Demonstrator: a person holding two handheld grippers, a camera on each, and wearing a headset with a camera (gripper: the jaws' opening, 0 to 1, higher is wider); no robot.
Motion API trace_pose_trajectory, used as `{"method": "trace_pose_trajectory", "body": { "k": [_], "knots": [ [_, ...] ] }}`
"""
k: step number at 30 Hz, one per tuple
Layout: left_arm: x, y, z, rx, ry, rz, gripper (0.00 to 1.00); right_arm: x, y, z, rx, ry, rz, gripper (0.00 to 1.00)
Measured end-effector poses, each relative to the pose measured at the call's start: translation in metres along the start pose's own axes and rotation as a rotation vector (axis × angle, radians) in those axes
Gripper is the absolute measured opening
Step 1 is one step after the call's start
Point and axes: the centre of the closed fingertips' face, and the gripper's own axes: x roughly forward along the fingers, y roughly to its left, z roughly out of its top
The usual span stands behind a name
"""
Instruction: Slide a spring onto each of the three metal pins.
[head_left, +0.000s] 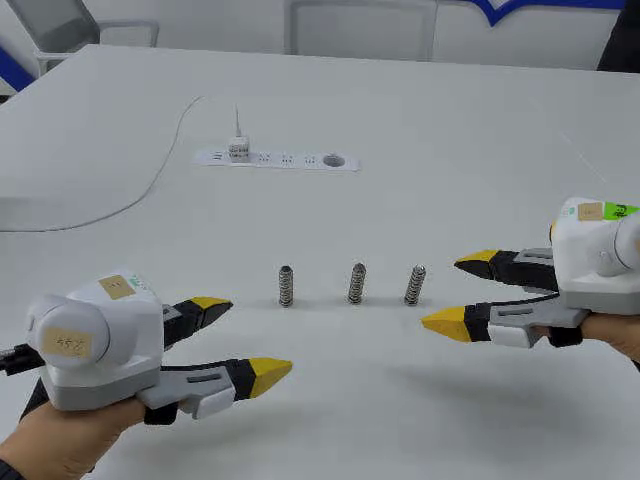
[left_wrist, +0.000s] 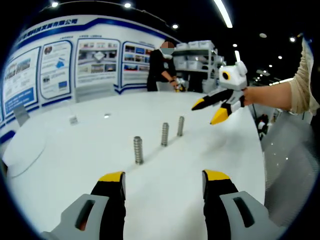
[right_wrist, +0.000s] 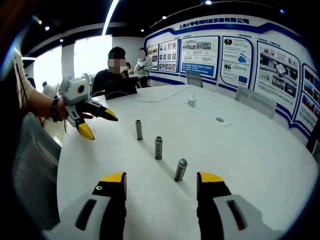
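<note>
Three upright pins stand in a row on the white table, each with a spring around it: the left spring (head_left: 286, 286), the middle spring (head_left: 357, 283) and the right spring (head_left: 415, 285), which leans a little. My left gripper (head_left: 240, 338) is open at the lower left, short of the row, with nothing between its jaws. My right gripper (head_left: 465, 293) is open just right of the right spring and also holds nothing. From the left gripper view the springs (left_wrist: 164, 134) recede ahead of the left gripper (left_wrist: 163, 179). The right gripper (right_wrist: 156, 179) faces the nearest spring (right_wrist: 180, 170).
A white power strip (head_left: 276, 159) with a plugged-in adapter and a thin cable (head_left: 150, 180) lies at the back of the table. Chairs (head_left: 360, 27) stand behind the far edge. People (right_wrist: 116, 72) sit and stand beyond the table.
</note>
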Motion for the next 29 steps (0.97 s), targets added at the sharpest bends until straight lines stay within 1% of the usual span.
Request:
{"method": "trace_pose_trajectory", "body": {
  "k": [5,20,23,29],
  "knots": [
    [-0.001,0.001,0.001,-0.004,-0.004,0.004,0.63,-0.003,0.005,-0.004,0.001,-0.003,0.001,0.59],
    [-0.005,-0.001,0.000,-0.013,-0.007,0.013,0.64,-0.014,0.010,-0.011,0.014,-0.025,-0.009,0.62],
    [-0.005,-0.001,0.000,-0.016,-0.008,0.015,0.64,-0.017,0.009,-0.013,0.019,-0.032,-0.018,0.62],
    [-0.006,-0.001,0.000,-0.019,-0.009,0.017,0.63,-0.019,0.013,-0.013,0.022,-0.053,-0.021,0.63]
  ]
}}
